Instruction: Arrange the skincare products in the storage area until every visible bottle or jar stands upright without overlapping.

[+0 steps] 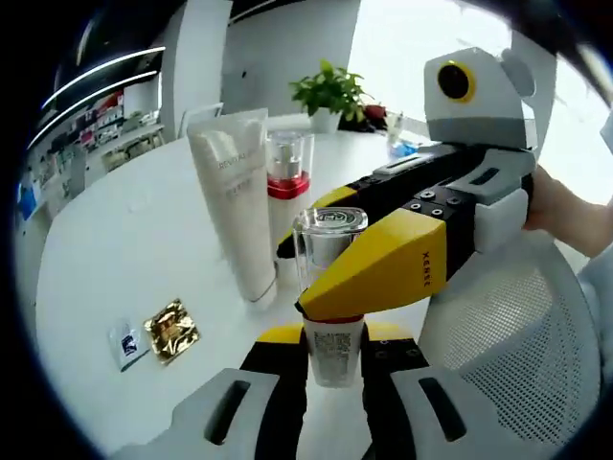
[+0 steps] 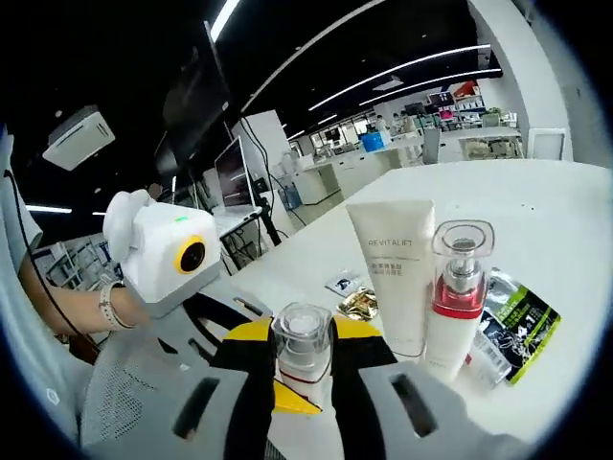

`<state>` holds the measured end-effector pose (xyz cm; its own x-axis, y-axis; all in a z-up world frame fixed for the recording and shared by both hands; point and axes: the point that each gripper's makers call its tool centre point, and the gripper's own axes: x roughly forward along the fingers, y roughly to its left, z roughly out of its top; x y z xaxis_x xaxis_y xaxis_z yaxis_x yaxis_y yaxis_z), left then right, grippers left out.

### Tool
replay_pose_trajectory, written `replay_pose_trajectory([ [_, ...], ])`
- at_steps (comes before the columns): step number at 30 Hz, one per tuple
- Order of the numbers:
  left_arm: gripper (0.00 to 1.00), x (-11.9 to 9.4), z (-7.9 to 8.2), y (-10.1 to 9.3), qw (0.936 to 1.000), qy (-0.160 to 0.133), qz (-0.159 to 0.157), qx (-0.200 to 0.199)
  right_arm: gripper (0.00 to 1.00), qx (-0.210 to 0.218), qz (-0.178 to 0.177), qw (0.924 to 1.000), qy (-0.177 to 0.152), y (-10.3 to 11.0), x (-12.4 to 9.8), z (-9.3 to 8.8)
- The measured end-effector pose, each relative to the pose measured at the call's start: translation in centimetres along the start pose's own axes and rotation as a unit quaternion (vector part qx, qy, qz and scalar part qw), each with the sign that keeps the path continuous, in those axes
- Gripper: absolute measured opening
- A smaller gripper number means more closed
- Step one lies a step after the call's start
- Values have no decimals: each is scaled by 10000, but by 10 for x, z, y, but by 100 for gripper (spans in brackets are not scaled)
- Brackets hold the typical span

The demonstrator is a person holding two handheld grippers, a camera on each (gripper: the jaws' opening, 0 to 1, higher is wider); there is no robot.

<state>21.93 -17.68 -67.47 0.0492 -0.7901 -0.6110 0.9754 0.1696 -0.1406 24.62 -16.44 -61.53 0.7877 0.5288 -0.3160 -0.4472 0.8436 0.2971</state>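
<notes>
While both grippers clamp the clear-capped bottle (image 1: 330, 316) at the table (image 1: 124, 249) edge, it stands upright. Left gripper (image 1: 330, 356) grips low, right gripper (image 2: 303, 369) higher; white tube (image 2: 395, 273) stands near.

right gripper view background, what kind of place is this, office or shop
Probably an open-plan office or lab, not a home: long ceiling light strips, rows of desks with monitors, and a mesh office chair by the white table. The far shelves are too small to tell.
</notes>
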Motion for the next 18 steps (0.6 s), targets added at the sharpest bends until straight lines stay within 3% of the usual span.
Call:
replay_pose_trajectory([
  [4, 16, 7, -4, 2, 10000, 6, 24, 47, 21, -235, -41, 9996, 116, -3, 3, -6],
  [18, 17, 18, -14, 3, 9998, 25, 36, 185, 22, -334, -124, 9990, 282, -8, 5, -19],
])
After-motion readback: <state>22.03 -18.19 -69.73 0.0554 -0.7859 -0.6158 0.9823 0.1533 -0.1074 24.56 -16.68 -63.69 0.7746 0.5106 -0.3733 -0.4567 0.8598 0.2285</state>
